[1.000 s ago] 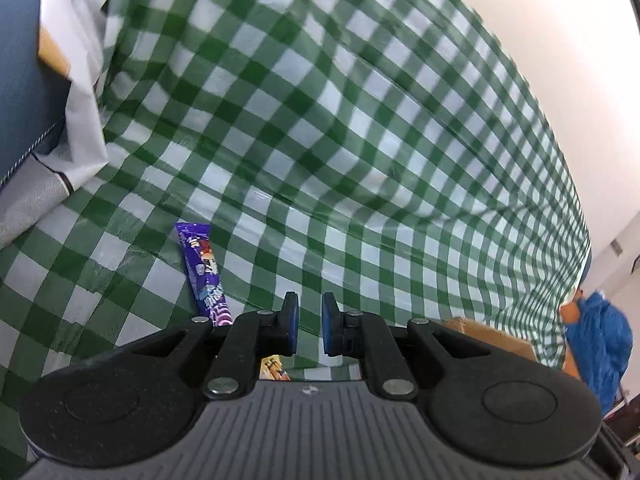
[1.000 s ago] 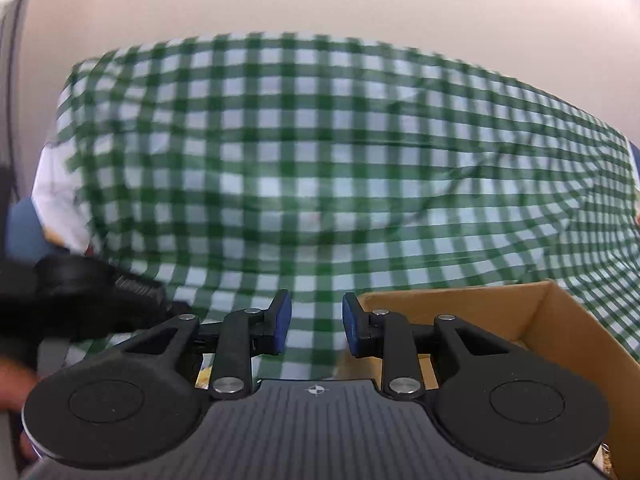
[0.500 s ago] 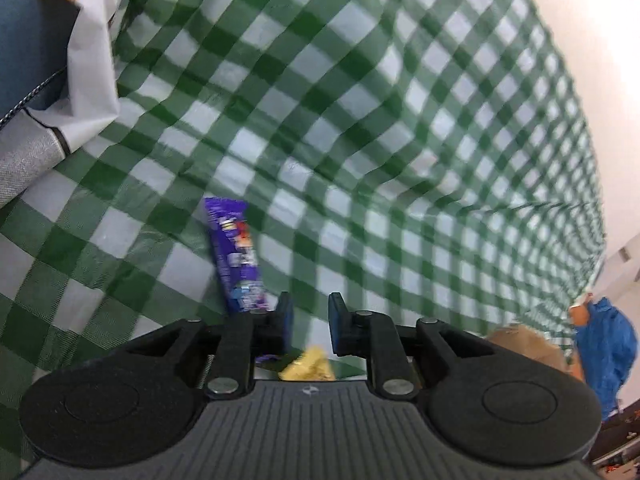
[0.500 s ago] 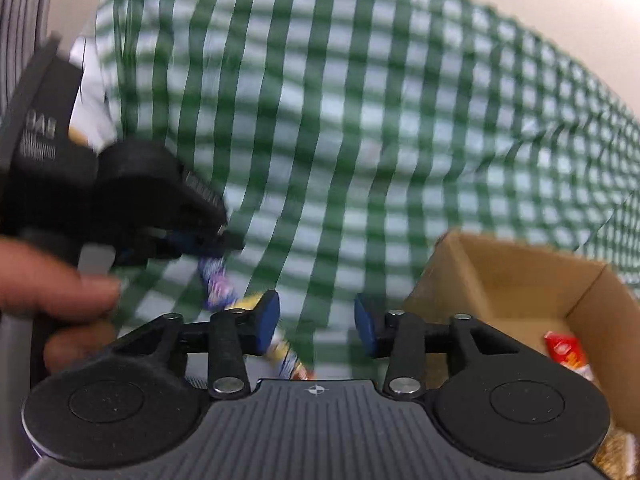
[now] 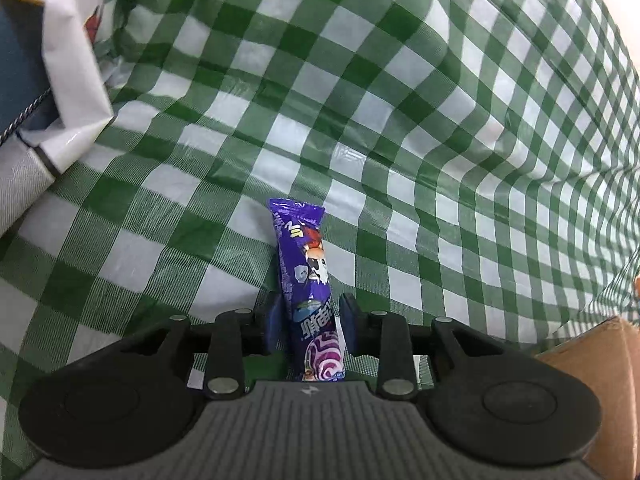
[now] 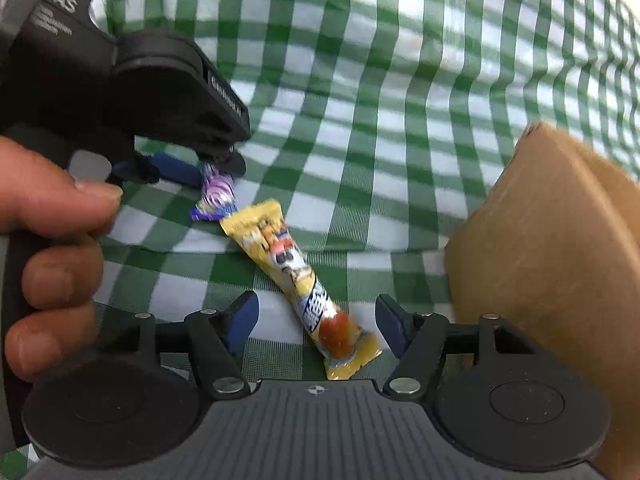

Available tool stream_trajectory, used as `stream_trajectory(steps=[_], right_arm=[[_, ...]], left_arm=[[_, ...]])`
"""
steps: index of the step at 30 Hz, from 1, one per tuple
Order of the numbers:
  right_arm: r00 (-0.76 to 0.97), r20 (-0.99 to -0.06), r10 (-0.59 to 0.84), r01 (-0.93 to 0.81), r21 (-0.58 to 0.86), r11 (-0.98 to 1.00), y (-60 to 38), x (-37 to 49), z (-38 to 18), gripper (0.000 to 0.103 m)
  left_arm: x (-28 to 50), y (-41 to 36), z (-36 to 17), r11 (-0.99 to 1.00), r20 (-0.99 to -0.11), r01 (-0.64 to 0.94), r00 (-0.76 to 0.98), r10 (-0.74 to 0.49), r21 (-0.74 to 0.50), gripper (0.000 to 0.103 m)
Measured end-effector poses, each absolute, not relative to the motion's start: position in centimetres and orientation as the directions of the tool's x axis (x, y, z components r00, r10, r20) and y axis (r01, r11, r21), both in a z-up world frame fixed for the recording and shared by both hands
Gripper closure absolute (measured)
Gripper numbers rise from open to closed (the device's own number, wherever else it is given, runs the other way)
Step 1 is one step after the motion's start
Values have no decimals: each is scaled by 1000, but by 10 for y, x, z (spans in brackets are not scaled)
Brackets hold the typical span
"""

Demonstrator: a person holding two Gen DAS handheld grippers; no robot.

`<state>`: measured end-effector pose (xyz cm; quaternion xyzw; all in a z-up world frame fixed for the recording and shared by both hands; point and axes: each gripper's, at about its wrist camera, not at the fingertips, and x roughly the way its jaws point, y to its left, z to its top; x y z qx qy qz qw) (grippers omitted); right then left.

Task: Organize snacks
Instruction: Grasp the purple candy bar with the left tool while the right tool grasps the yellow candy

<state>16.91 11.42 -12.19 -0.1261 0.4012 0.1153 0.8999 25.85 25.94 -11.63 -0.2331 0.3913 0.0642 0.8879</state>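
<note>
A purple snack bar (image 5: 306, 280) lies on the green checked tablecloth (image 5: 360, 120). My left gripper (image 5: 308, 322) is open, with the bar's near end between its blue pads and a small gap on each side. The bar's end also shows in the right wrist view (image 6: 216, 194), under the left gripper (image 6: 188, 168). A yellow snack bar (image 6: 296, 276) lies slanted on the cloth. My right gripper (image 6: 316, 320) is open wide, with the yellow bar's near end between its fingers, not touched.
A brown cardboard box (image 6: 560, 240) stands at the right, close to my right gripper; its corner shows in the left wrist view (image 5: 600, 380). A white plastic bag (image 5: 68, 60) and blue fabric lie at the far left.
Both grippers have come down toward the cloth. The left now straddles the purple bar. The right has opened wider and now straddles the yellow bar beside the box.
</note>
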Motion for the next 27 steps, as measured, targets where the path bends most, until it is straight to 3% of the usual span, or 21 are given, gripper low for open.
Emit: stream_trajectory(steps=[1, 3, 5, 18, 27], right_arm=[[647, -755, 111, -312, -129, 941, 114, 169, -123, 39], [644, -754, 127, -330, -124, 936, 114, 169, -124, 49], [638, -757, 143, -348, -118, 930, 114, 169, -123, 77], [620, -751, 224, -349, -8, 937, 84, 122, -77, 77], [603, -743, 290, -443, -10, 896, 37, 7, -51, 77]], left_arm=[[259, 260, -116, 886, -727, -296, 684, -63, -355, 82], [259, 259, -115, 887, -730, -293, 680, -70, -358, 85], [255, 260, -112, 890, -730, -290, 680, -68, -353, 86], [176, 257, -85, 855, -757, -319, 642, -122, -408, 86], [48, 203, -54, 922, -752, -221, 651, -104, -319, 86]])
